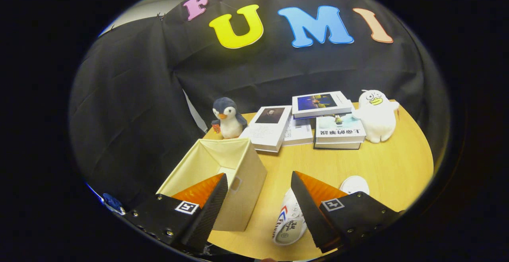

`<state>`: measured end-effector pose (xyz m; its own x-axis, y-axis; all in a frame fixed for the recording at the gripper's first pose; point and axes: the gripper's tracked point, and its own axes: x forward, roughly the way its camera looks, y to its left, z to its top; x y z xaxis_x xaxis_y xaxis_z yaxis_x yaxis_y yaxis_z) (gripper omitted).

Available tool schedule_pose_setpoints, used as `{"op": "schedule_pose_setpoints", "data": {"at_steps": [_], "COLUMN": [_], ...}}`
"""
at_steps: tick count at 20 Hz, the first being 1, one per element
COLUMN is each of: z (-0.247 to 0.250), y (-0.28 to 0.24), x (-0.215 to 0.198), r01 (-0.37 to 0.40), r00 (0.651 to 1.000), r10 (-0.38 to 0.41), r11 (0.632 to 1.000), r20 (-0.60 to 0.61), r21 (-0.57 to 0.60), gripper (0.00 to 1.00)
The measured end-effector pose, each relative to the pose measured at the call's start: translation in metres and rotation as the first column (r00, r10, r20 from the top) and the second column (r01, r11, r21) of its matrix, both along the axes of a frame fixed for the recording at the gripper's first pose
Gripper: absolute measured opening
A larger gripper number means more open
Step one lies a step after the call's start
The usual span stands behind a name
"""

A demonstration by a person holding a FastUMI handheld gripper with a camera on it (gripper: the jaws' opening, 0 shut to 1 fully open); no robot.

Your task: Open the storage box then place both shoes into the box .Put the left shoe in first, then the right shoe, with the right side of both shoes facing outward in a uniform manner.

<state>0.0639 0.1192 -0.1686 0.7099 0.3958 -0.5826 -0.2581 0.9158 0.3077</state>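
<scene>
A cream fabric storage box (242,182) stands open-topped on the round wooden table (381,166), partly behind my left finger. Its inside looks empty as far as I can see. A white canvas shoe (288,222) with red and blue stripes lies on the table to the right of the box, its sole end toward me, partly hidden by my right finger. A second white shoe's toe (354,184) peeks out beyond that finger. My gripper (258,182) hovers above the table with its fingers wide apart and nothing between them.
At the table's far side lie several stacked books (318,123). A plush penguin (226,119) stands at their left, just beyond the box. A white plush duck (375,115) sits at their right. Bare tabletop lies between the books and the shoes.
</scene>
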Motion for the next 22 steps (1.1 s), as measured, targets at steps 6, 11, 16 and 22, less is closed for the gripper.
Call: {"op": "schedule_pose_setpoints", "data": {"at_steps": [6, 11, 16, 22], "z": [-0.049, -0.086, -0.119, -0.146], "y": [-0.028, -0.047, -0.057, -0.058], "x": [-0.004, -0.008, -0.009, -0.016], "r01": [0.039, 0.047, 0.04, 0.023], "r00": [0.996, 0.987, 0.975, 0.959], "r10": [-0.043, -0.059, -0.065, -0.064], "r11": [0.998, 0.995, 0.992, 0.989], "r20": [-0.073, -0.151, -0.212, -0.277], "r21": [-0.052, -0.084, -0.121, -0.146], "gripper": [0.96, 0.97, 0.97, 0.96]}}
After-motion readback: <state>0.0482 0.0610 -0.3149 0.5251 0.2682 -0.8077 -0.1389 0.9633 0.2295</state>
